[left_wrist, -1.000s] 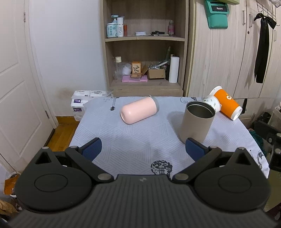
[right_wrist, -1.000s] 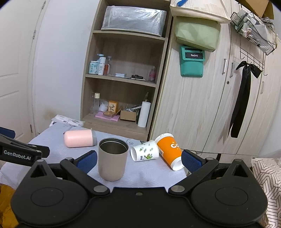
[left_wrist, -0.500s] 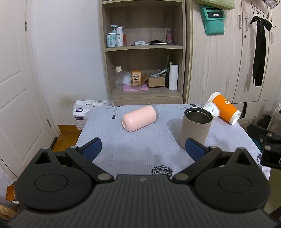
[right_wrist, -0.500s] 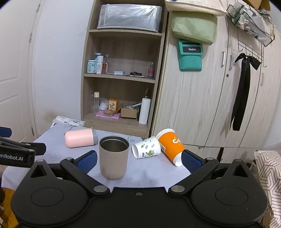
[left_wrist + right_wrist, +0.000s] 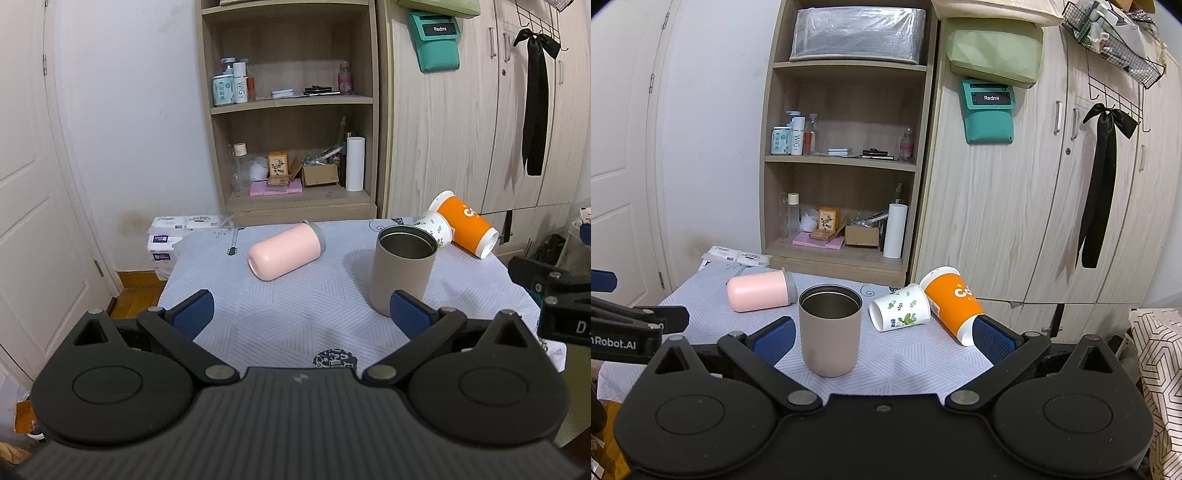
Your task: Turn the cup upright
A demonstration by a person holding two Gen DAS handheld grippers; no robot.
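Both grippers, left (image 5: pixel 301 314) and right (image 5: pixel 882 338), hang back with jaws wide, empty; beige tumbler (image 5: pixel 830 328) stands, pink cup (image 5: pixel 284 251), floral cup (image 5: pixel 900 306), orange cup (image 5: pixel 951 302) lie sideways awaiting flips

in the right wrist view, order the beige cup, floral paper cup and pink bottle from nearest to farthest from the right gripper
1. beige cup, upright, just ahead of the right gripper
2. floral paper cup, on its side, centre-right
3. pink bottle, on its side, far left
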